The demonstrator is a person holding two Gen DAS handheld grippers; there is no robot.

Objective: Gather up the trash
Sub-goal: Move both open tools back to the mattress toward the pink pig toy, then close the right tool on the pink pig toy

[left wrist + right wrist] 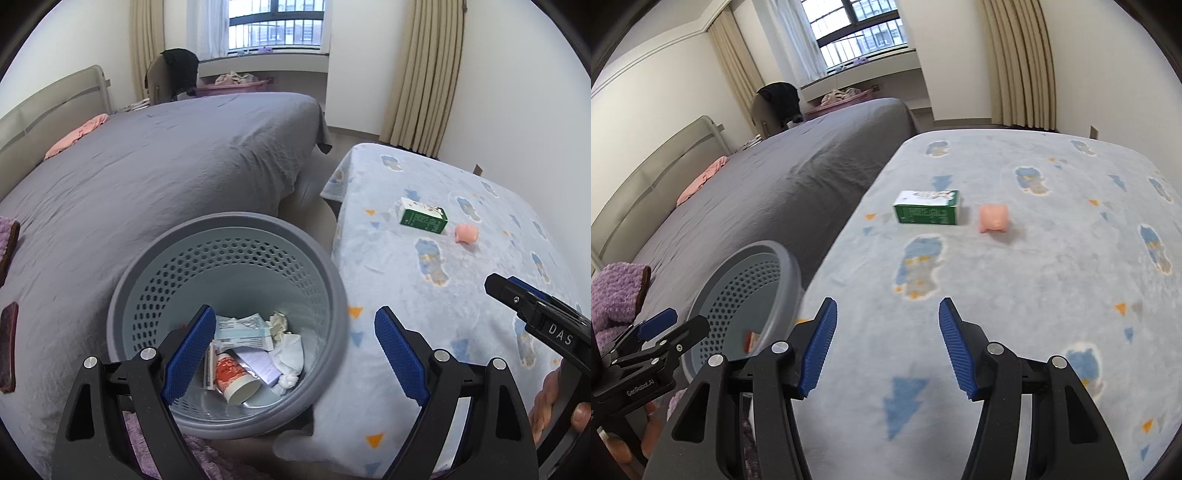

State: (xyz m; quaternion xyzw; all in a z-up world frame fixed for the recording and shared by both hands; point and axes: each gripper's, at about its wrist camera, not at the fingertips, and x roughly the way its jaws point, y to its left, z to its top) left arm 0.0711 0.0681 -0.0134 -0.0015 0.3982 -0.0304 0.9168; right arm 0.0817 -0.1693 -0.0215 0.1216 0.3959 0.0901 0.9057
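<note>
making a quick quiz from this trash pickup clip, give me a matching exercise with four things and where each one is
Things:
1. green carton
2. pink toy pig
3. red-labelled cup
4. pink cloth

Places:
A. lying inside the grey bin
B. on the grey bed, near the headboard
C. on the blue patterned blanket, nearer the grey bed
D. on the blue patterned blanket, on the carton's far side from the bed

Pairs: 1-C, 2-D, 3-A, 4-B
</note>
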